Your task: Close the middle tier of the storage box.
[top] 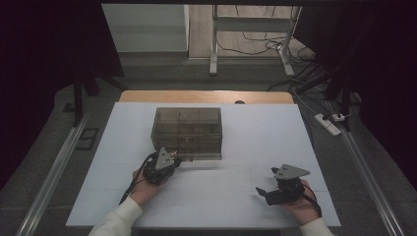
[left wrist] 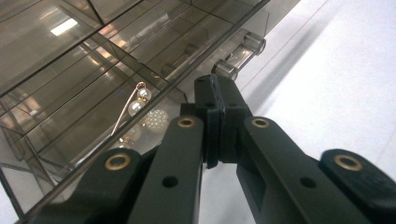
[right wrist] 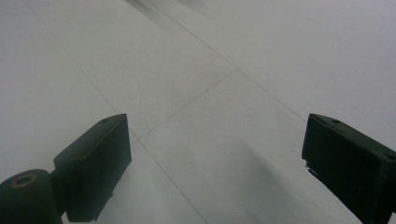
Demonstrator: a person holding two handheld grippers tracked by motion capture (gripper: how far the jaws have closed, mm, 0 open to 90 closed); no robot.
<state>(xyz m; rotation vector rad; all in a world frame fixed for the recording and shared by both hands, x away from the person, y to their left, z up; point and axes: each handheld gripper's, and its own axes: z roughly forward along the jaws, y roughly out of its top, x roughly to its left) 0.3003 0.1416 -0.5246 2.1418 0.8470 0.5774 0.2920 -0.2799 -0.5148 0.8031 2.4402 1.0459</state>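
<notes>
the person's two hands enter at the near edge of the white tabletop (top: 236,196), each in a pale sleeve. the right tongs (top: 263,192) lie low over the near right part of the tabletop, well apart from everything else. in the right gripper view their two black jaws stand wide apart with only bare white surface between them.

the left tongs (top: 174,160) sit farther in, at the near left corner of the smoked transparent plastic drawer box (top: 187,130). in the left gripper view the left tongs (left wrist: 218,93) have their jaws drawn together, tips meeting just below the clear bar handle (left wrist: 240,53) on the box front. whether the tips pinch any part of the handle or the drawer edge cannot be told; the jaws cover that spot.

through the tinted wall, just left of the jaws, lies a gold pin with two white pearls (left wrist: 135,105), tilted, and beside it a round beaded white pearl ornament (left wrist: 156,120). both rest inside a compartment of the box, close to its front wall.

the box stands near the middle of the tabletop, its top divided into compartments. beyond the far edge shows a strip of wooden table edge (top: 206,96), then grey floor (top: 162,73) with metal frame legs (top: 214,49) and loose cables (top: 255,46).
</notes>
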